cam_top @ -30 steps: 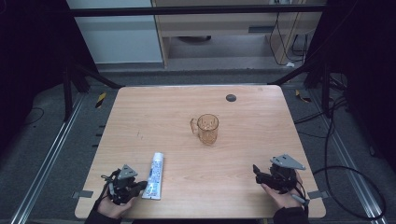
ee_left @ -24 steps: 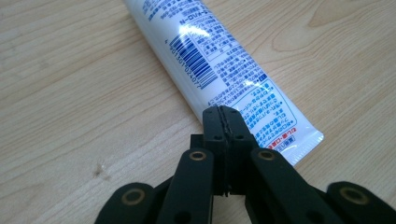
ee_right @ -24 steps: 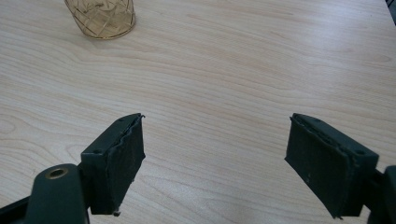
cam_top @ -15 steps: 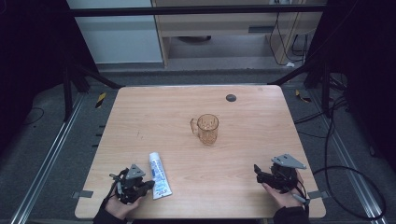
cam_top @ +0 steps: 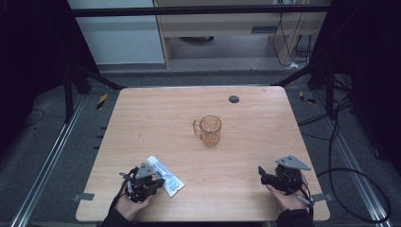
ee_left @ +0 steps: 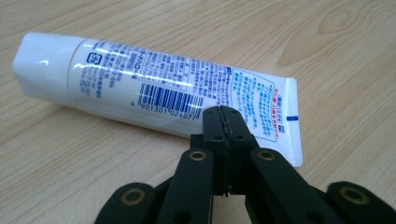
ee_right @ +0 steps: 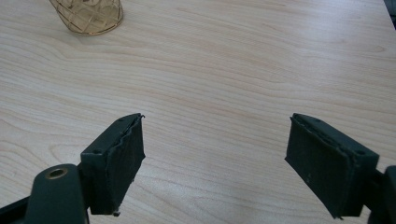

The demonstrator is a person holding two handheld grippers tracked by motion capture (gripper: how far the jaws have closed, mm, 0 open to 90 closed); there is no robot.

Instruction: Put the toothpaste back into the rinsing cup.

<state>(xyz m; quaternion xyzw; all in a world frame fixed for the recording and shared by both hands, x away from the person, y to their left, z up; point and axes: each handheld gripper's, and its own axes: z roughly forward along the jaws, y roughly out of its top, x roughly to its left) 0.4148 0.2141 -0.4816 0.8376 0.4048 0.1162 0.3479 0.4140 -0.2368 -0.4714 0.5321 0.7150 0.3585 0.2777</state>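
A white toothpaste tube [cam_top: 164, 176] with blue print lies slantwise on the wooden table [cam_top: 156, 118] near the front left. My left gripper [cam_top: 159, 182] is shut with nothing between its jaws. Its closed tips [ee_left: 223, 112] rest by the side of the tube [ee_left: 154, 88], close to the flat crimped end. My right gripper [cam_top: 261, 174] sits low at the front right, jaws wide open over bare wood [ee_right: 215, 154]. An amber glass mug [cam_top: 210, 131] stands mid-table, and its base [ee_right: 88, 16] shows at the top left of the right gripper view.
A small dark round disc [cam_top: 233, 99] lies near the table's far edge. Black frame bars and cables run round the table, with a cabinet behind it.
My left gripper has moved to the right, jaws still shut. The tube has swung from nearly straight to slantwise, its near end now further right. The right gripper has kept still.
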